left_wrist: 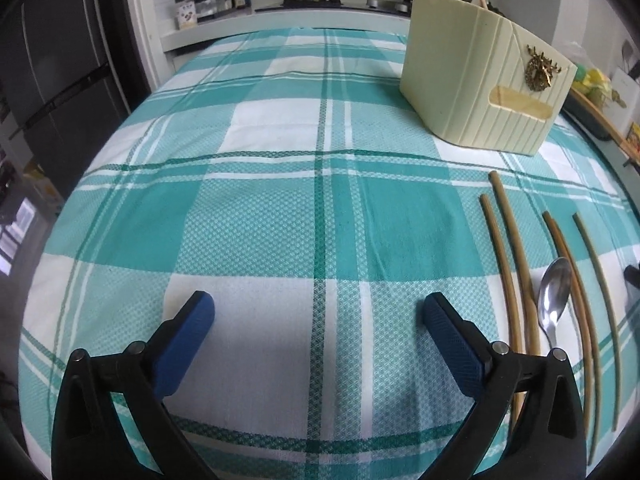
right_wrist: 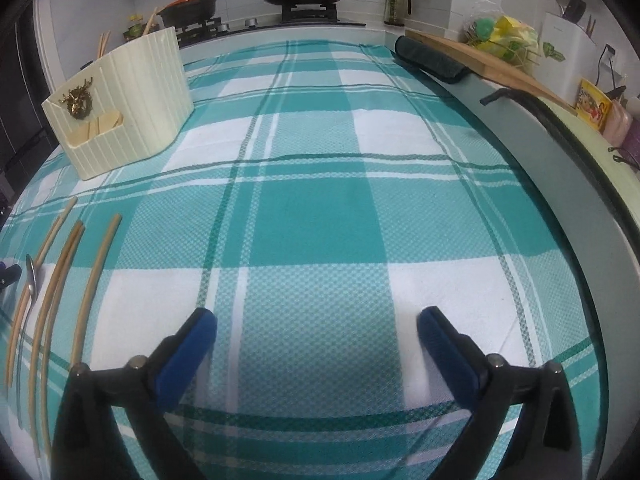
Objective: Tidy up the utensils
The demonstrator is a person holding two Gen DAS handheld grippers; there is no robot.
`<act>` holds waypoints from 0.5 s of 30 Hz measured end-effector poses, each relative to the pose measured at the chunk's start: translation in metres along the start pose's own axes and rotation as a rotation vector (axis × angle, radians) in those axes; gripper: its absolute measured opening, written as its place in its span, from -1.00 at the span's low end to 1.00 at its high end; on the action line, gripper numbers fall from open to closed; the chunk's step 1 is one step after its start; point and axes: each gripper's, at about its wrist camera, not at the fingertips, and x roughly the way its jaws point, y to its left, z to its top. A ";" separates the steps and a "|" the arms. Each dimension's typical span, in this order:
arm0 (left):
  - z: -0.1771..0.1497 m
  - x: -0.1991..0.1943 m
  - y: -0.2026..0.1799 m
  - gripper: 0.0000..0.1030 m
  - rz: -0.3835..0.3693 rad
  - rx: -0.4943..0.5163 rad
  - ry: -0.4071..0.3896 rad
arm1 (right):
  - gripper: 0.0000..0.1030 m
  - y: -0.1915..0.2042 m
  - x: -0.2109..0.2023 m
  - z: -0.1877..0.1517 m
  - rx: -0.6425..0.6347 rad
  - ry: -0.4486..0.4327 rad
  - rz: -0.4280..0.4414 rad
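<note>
Five chopsticks (left_wrist: 506,264) and a spoon (left_wrist: 554,300) lie side by side on the desk's teal checked cloth (left_wrist: 280,220), near the cream utensil holder (left_wrist: 476,88) (more sticks stand inside it). The left tongs (left_wrist: 318,312) gape wide over bare cloth, gripping nothing; the right tongs (right_wrist: 316,330) likewise, wide and empty.

Woven cloth (left_wrist: 280,208); glossy metal spoon (left_wrist: 554,296); seemingly wooden matt chopsticks (left_wrist: 508,240).

My table wears a teal plaid cloth (left_wrist: 280,208); on it stand a cream holder (left_wrist: 476,92), with four chopsticks (left_wrist: 508,248) and a spoon (left_wrist: 554,292) lying nearer me.
</note>
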 end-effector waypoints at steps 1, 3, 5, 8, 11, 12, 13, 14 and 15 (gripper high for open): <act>0.000 0.001 0.000 0.99 -0.001 -0.001 0.000 | 1.00 0.002 0.000 -0.001 -0.007 0.000 -0.006; -0.001 0.000 0.000 0.99 0.000 0.000 0.000 | 1.00 0.001 0.000 -0.001 -0.002 0.000 0.000; -0.001 0.000 -0.001 0.99 0.000 0.000 0.000 | 1.00 0.001 0.000 -0.002 -0.004 0.000 0.000; -0.001 0.000 -0.001 0.99 0.002 0.001 0.000 | 1.00 0.000 0.000 -0.001 -0.003 0.000 0.002; 0.000 0.000 -0.001 0.99 -0.002 -0.003 0.001 | 1.00 0.000 -0.001 -0.002 -0.003 -0.002 0.002; -0.001 0.000 0.000 0.99 -0.001 -0.001 0.000 | 1.00 0.001 -0.001 -0.002 -0.004 -0.002 -0.001; -0.001 0.000 0.000 0.99 0.000 -0.001 0.000 | 1.00 0.001 -0.001 -0.001 -0.004 -0.001 0.000; -0.001 -0.001 0.001 0.99 0.000 -0.001 0.000 | 1.00 0.001 0.000 -0.001 -0.004 -0.001 0.000; 0.000 -0.001 0.000 0.99 -0.001 -0.001 0.000 | 1.00 0.001 -0.001 -0.002 -0.004 -0.002 -0.001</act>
